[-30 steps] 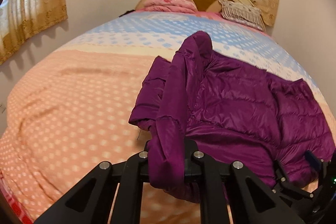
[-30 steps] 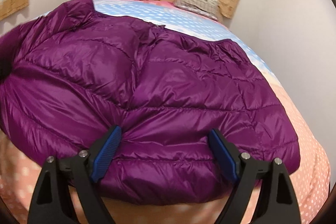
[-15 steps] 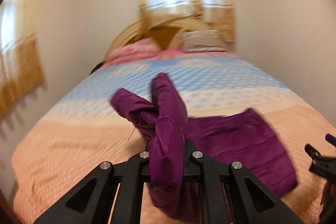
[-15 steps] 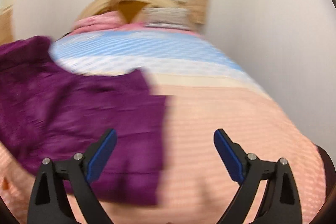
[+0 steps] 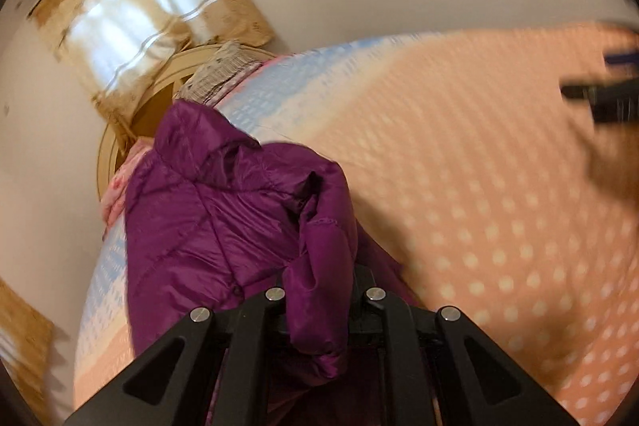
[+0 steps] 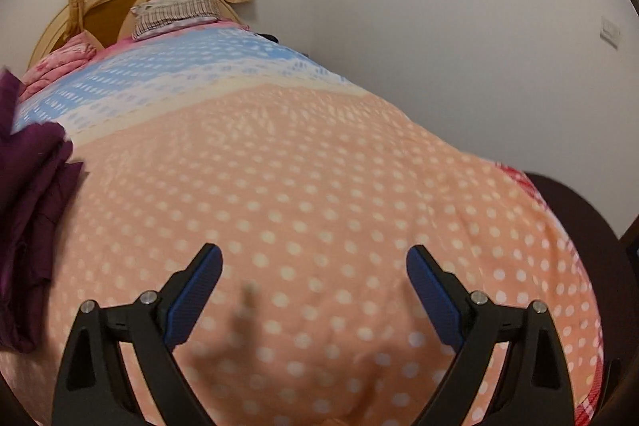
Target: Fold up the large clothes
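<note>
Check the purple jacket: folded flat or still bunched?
Bunched. The purple jacket hangs crumpled from the shut left gripper, not flat on the bed.
</note>
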A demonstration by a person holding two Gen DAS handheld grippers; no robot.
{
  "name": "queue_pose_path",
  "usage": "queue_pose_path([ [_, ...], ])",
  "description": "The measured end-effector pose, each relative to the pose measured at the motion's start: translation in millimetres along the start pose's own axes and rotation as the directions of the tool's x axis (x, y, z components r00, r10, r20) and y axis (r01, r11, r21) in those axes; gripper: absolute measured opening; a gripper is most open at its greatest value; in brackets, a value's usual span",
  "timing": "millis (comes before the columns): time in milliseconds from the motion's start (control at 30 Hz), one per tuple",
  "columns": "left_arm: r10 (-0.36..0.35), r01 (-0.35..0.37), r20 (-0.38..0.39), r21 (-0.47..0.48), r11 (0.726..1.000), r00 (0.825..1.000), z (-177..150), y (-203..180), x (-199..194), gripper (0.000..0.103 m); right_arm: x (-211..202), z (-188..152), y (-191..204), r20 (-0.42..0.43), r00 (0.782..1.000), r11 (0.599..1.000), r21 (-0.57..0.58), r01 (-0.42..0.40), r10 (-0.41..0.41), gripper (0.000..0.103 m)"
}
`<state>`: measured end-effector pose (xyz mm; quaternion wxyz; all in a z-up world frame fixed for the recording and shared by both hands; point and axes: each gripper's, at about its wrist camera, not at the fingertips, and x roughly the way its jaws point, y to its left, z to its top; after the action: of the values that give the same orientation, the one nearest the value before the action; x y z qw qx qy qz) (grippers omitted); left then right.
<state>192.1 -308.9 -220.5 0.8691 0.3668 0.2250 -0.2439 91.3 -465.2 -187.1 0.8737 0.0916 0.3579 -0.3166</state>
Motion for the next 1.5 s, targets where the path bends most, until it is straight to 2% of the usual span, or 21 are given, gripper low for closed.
queue_pose_path([
  [100,0.024,-0.025,0.024,0.018,1.0,0.999,-3,-3,-2,0.013,4,-3,-1,-0.011,1.0,1.0,-0.01,-0.021,0.021,0.095],
  [200,0.011,-0.012,0.031,0.038,0.999,0.999,1,-6,-19,0.024,2,-7,3,-0.02,0.999,0.999,-0.02,-0.037,0.037,0.095],
  [300,-0.001,-0.007,0.123,0.063,0.998,0.992,6,-18,-62,0.061,4,-6,16,-0.017,0.999,0.999,-0.038,-0.039,0.038,0.095],
  [333,-0.005,-0.008,0.166,0.074,0.997,0.986,6,-22,-78,0.083,4,-4,18,-0.016,0.999,0.998,-0.042,-0.039,0.038,0.095],
  [367,-0.006,-0.01,0.196,0.081,0.997,0.981,6,-23,-92,0.094,7,-2,23,-0.015,0.999,0.998,-0.044,-0.039,0.038,0.095],
  [433,-0.019,0.0,0.25,0.077,0.997,0.968,4,-17,-117,0.095,6,1,27,-0.013,0.999,0.998,-0.049,-0.038,0.037,0.095],
  [500,0.005,-0.016,0.247,0.044,0.999,0.969,-1,1,-127,0.095,3,7,32,-0.015,0.998,0.997,-0.049,-0.054,0.054,0.093],
  [533,0.031,-0.034,0.235,0.009,0.999,0.972,-3,17,-126,0.095,1,12,37,-0.016,0.998,0.996,-0.05,-0.069,0.068,0.089],
  [600,0.088,-0.074,0.19,-0.082,0.994,0.978,-9,52,-117,0.095,-3,26,53,-0.016,0.995,0.994,-0.062,-0.094,0.094,0.067],
  [667,0.142,-0.119,0.103,-0.205,0.972,0.984,-19,95,-100,0.095,-10,42,75,-0.006,0.989,0.986,-0.071,-0.15,0.15,0.06],
  [700,0.168,-0.151,0.039,-0.282,0.947,0.985,-23,121,-87,0.095,-16,54,91,0.001,0.98,0.978,-0.073,-0.197,0.198,0.053],
  [800,0.244,-0.265,-0.106,-0.466,0.844,0.964,-38,184,-54,0.095,-29,86,135,0.032,0.962,0.96,-0.079,-0.268,0.272,0.05],
  [833,0.262,-0.309,-0.164,-0.523,0.795,0.951,-41,207,-41,0.095,-33,98,154,0.04,0.953,0.952,-0.086,-0.295,0.299,0.05],
  [900,0.246,-0.316,-0.199,-0.588,0.744,0.949,-44,232,-27,0.095,-37,119,191,0.048,0.937,0.935,-0.097,-0.34,0.346,0.048],
  [967,0.251,-0.333,-0.218,-0.633,0.699,0.943,-42,250,-15,0.095,-34,138,232,0.035,0.917,0.915,-0.1,-0.392,0.397,0.046],
  [1100,0.2,-0.303,-0.228,-0.684,0.663,0.953,-25,264,16,0.095,-13,151,290,0.049,0.89,0.889,-0.099,-0.447,0.453,0.039],
  [1200,0.152,-0.252,-0.203,-0.712,0.655,0.967,-15,260,42,0.095,20,136,294,-0.006,0.892,0.892,-0.019,-0.452,0.452,0.038],
  [1233,0.134,-0.247,-0.212,-0.711,0.659,0.968,-10,257,56,0.095,28,128,291,-0.017,0.905,0.905,-0.005,-0.426,0.426,0.038],
  [1333,0.078,-0.225,-0.239,-0.684,0.694,0.968,-7,232,88,0.095,49,100,273,-0.053,0.927,0.929,0.005,-0.371,0.371,0.038],
  [1400,0.048,-0.2,-0.237,-0.674,0.711,0.97,-8,216,100,0.095,61,87,257,-0.061,0.926,0.928,0.048,-0.37,0.372,0.038],
  [1500,0.086,-0.212,-0.218,-0.659,0.721,0.972,-7,194,104,0.098,66,82,246,-0.046,0.927,0.927,0.059,-0.371,0.373,0.04],
])
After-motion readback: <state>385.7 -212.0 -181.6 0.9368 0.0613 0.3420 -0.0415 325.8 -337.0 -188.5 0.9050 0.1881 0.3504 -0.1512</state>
